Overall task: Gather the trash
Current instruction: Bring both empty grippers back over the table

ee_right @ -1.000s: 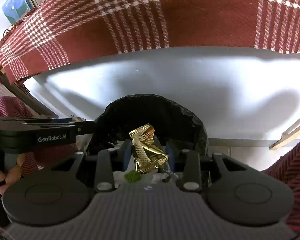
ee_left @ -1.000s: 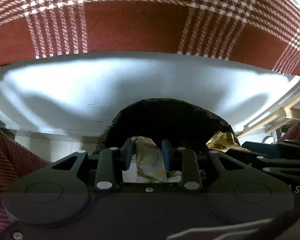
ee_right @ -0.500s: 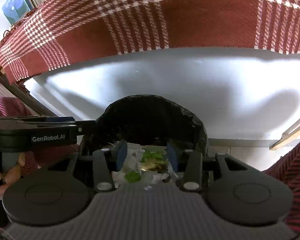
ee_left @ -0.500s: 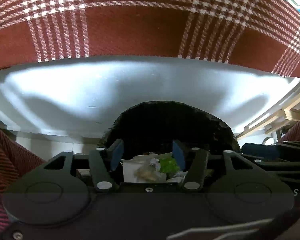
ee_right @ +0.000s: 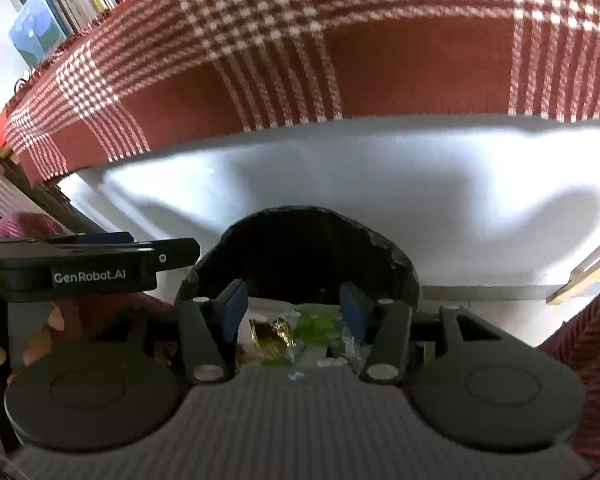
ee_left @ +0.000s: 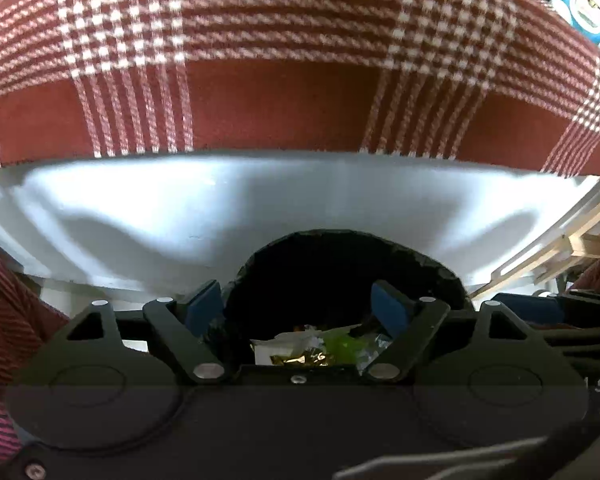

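Plaid cloth [ee_left: 284,92] on the desk [ee_left: 260,208] fills the far view. Black bin [ee_left: 340,264] below its near edge, under both grippers. Left gripper [ee_left: 300,306] and right gripper [ee_right: 294,304]: jaws wide, empty. Drop step looks done; next, seek more trash on the desk. Gold wrapper [ee_right: 272,332] crumpled, shiny, lying in bin among paper and green scraps.

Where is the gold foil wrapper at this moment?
The gold foil wrapper lies inside the black trash bin, among white paper and green scraps. In the right wrist view it sits low and centre-left, near the right gripper's left finger; nothing holds it.
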